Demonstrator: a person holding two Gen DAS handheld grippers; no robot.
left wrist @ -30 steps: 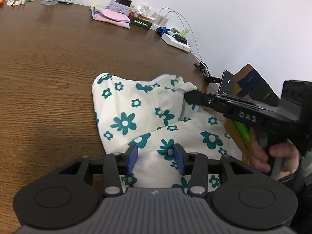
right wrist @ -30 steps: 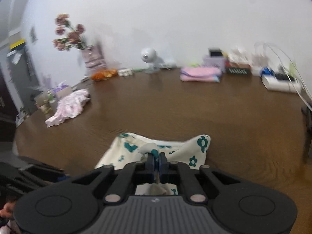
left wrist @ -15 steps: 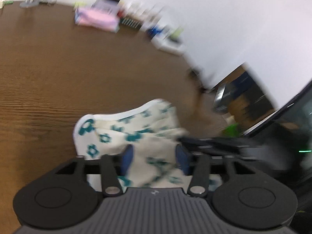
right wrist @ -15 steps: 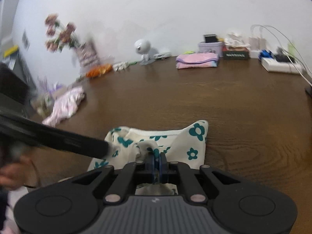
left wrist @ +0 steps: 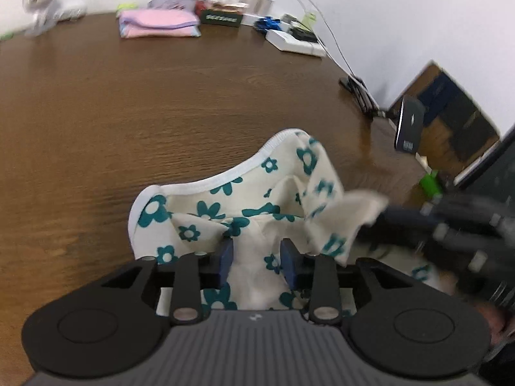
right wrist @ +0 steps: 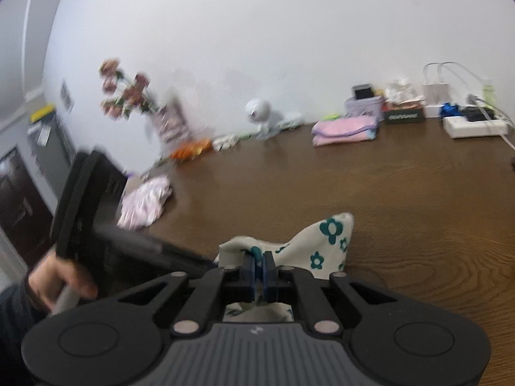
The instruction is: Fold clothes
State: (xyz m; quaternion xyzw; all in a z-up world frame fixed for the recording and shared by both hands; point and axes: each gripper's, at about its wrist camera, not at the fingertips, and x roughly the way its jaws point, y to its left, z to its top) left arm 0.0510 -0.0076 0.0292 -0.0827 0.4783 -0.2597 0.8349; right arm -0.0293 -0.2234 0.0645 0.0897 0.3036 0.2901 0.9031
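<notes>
Two grippers work one floral garment [left wrist: 225,199] on the wooden table [left wrist: 128,112]. Our left gripper [left wrist: 256,254] has just reopened slightly; cloth lies between its parted jaws, and we cannot tell if they press it. Our right gripper [right wrist: 259,265] pinches a bunched edge, likely lifting it to fold. Farther off sit folded pink clothes [right wrist: 344,130], flowers [right wrist: 125,93] and a white wall [right wrist: 257,32].

- The cream garment printed with teal flowers [left wrist: 244,202] is viewed from close above by the left wrist camera, angled steeply down.
- The same garment [right wrist: 322,241] is viewed from just behind it by the right wrist camera, tilted less.
- The folded pink cloth pile [left wrist: 157,24] [right wrist: 344,130], far beyond the garment, is shared.
</notes>
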